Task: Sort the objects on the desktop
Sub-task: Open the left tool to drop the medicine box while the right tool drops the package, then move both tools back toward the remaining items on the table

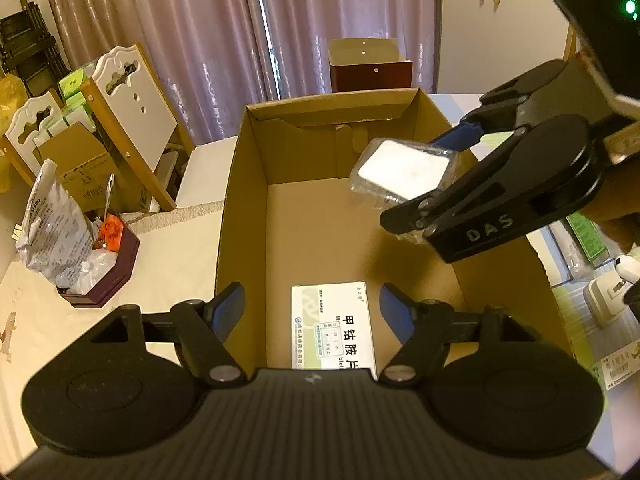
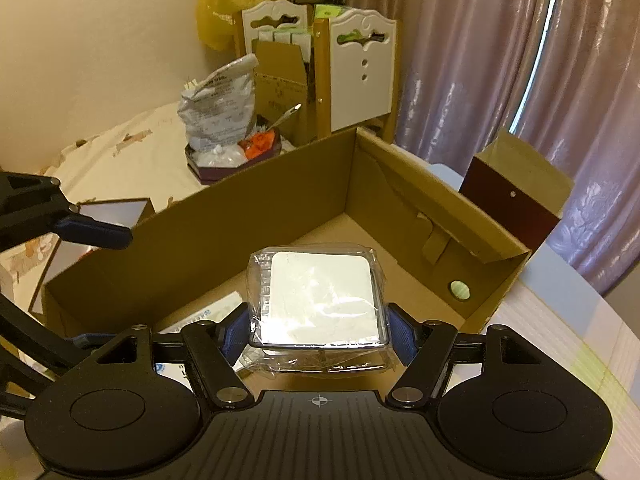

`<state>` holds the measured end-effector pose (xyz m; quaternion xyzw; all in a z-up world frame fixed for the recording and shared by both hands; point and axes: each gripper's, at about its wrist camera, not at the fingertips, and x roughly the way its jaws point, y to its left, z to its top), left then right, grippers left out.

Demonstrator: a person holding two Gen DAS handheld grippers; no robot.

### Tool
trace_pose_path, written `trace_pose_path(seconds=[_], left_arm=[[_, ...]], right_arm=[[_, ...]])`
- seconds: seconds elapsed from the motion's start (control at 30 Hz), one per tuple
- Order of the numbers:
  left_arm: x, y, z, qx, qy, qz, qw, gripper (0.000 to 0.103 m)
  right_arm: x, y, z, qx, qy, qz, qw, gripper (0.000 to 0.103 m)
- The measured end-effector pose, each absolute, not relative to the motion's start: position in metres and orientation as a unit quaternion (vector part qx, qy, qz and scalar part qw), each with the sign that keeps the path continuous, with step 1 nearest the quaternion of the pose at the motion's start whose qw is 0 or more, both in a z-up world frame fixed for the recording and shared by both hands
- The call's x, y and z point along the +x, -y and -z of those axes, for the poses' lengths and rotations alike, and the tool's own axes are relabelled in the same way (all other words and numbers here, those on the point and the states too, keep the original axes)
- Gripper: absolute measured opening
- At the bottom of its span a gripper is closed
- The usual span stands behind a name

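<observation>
An open cardboard box (image 1: 244, 184) (image 2: 224, 216) stands on the table. A white medicine carton (image 1: 334, 326) with printed characters lies flat on its floor at the near end. My right gripper (image 2: 316, 332) (image 1: 436, 176) is shut on a clear plastic case (image 2: 320, 300) (image 1: 404, 168) with a white insert, held above the box's right side. My left gripper (image 1: 312, 310) hovers over the box's near end, open, with nothing between its blue pads. One blue left fingertip (image 2: 96, 232) shows at the left of the right wrist view.
A dark hexagonal tin (image 1: 104, 276) (image 2: 224, 164) with a foil bag, orange item and spoon sits left of the box. White chair backs (image 1: 136, 100) stand behind. A maroon box (image 1: 370, 70) sits beyond the far end. Small packets (image 1: 616, 368) lie at the right.
</observation>
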<state>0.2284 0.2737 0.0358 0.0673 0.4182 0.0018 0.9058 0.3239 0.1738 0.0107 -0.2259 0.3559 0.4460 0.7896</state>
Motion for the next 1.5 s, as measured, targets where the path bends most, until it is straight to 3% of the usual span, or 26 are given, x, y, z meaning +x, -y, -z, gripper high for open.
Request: trace_pose_path(seconds=[0.27,0.3,0.33,0.37,0.93,1.17,1.5], left_arm=[[0.226,-0.275,-0.034,0.069,-0.422,0.001,0.904,0.073],[0.226,-0.275,-0.034,0.069,-0.422,0.001,0.904,0.073],[0.226,-0.275,-0.034,0.07,-0.423,0.001,0.904,0.073],[0.226,-0.275,-0.033,0.071,-0.423,0.001,0.904,0.073],[0.221,-0.261,-0.042,0.067,-0.405,0.006,0.912,0.073],[0.211,-0.233,-0.063,0.063,-0.373,0.027,0.925,0.073],[0.196,-0.16,-0.089,0.089,-0.344,0.078,0.932,0.076]], right_arm=[[0.324,-0.176,0.0,-0.233,-0.355,-0.446,0.788,0.07],[0.325,-0.176,0.0,-0.23,-0.354,-0.444,0.79,0.072],[0.326,-0.175,0.0,-0.226,-0.355,-0.444,0.791,0.085],[0.326,-0.174,-0.001,-0.221,-0.352,-0.442,0.795,0.09],[0.314,-0.113,-0.048,-0.165,-0.304,-0.423,0.837,0.09],[0.286,-0.027,-0.059,-0.127,-0.304,-0.372,0.868,0.09],[0.237,0.117,-0.027,-0.109,-0.361,-0.264,0.888,0.09]])
